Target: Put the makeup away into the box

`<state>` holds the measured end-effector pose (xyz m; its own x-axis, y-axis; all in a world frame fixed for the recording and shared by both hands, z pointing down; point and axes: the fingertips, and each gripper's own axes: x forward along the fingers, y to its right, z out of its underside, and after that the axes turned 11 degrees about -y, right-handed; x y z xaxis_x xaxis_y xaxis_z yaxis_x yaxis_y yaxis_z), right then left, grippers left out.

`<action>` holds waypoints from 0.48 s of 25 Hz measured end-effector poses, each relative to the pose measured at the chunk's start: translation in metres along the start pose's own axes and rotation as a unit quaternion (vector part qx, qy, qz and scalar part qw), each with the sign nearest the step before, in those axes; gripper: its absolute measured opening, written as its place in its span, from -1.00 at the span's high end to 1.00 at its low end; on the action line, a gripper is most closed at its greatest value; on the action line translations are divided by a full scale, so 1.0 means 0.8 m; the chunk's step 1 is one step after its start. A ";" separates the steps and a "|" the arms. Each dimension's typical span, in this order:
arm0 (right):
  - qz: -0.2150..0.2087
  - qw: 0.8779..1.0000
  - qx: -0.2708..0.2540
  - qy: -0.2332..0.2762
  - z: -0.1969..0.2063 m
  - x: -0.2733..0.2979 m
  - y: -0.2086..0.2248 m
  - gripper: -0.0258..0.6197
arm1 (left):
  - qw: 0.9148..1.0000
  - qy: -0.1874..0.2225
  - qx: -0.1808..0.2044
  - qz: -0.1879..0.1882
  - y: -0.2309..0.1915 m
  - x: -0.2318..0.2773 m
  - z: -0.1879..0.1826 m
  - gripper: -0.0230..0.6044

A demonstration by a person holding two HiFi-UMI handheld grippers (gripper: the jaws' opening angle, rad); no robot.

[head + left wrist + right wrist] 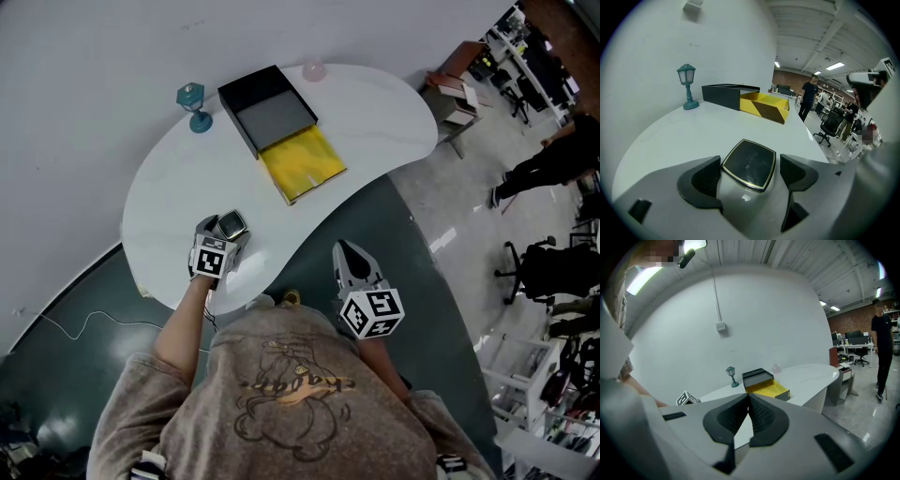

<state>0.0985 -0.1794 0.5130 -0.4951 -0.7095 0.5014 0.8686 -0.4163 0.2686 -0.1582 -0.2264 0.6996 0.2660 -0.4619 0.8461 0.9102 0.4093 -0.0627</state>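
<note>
A square black makeup compact [232,223] [750,163] with a gold rim lies flat on the white table [375,122] near its front edge. My left gripper [225,234] [750,172] is open around it, one pad [707,180] on each side, with small gaps showing. The black box [272,114] [721,93] [757,376] with a grey inside stands open at the back of the table, and its yellow part [302,161] [764,105] lies against the box's near side. My right gripper [344,246] [749,401] hangs off the table's front edge, shut and empty.
A teal lamp ornament [194,105] [687,86] stands left of the box. A small pink thing [313,70] sits at the back edge. Right of the table are grey floor, office chairs [534,267] and a standing person [807,96].
</note>
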 end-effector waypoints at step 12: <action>0.004 1.000 0.000 -0.003 0.005 0.000 0.001 0.91 | 1.000 -0.003 0.005 -0.013 -0.006 -0.001 0.002 -0.24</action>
<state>0.0993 -0.1777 0.5167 -0.4885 -0.7092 0.5083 0.8723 -0.4109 0.2650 -0.1632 -0.2268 0.6997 0.2406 -0.4674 0.8507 0.9137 0.4047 -0.0361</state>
